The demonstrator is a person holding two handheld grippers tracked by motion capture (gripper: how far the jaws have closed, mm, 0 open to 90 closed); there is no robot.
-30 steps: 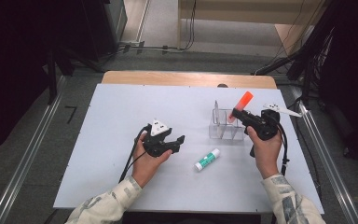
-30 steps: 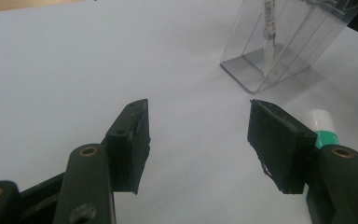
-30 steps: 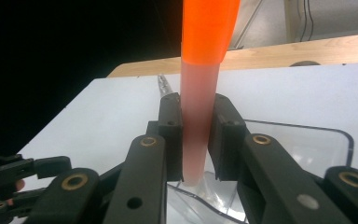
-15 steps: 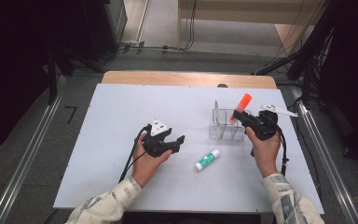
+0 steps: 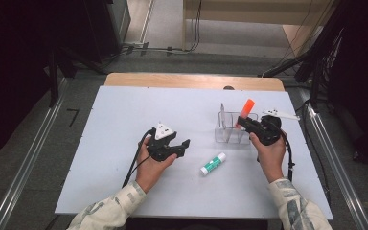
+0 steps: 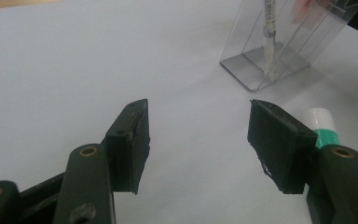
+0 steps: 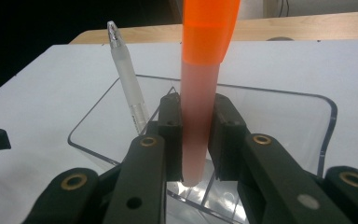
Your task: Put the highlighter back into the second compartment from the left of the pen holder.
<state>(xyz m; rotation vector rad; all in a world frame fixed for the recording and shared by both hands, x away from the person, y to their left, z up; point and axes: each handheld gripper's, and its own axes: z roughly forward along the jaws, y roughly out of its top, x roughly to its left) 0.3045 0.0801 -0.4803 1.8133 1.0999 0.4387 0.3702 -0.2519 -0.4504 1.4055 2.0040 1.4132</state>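
My white bench (image 5: 124,115) stood on grey floor in a dark room, carrying one clear holder (image 5: 230,130) far right, one white pen (image 7: 127,88) inside, one glue stick (image 5: 212,164) nearer. My right gripper (image 7: 194,122) had its fingers clamped on the one orange marker (image 7: 200,93) over the holder; my left gripper (image 6: 198,126) rested left, fingers apart and empty.

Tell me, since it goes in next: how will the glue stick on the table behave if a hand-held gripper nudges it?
The glue stick lies on its side on the smooth white table, so it would probably roll. It looks small and plastic, likely light and stiff. Its round, glossy body may slip between flat pads.
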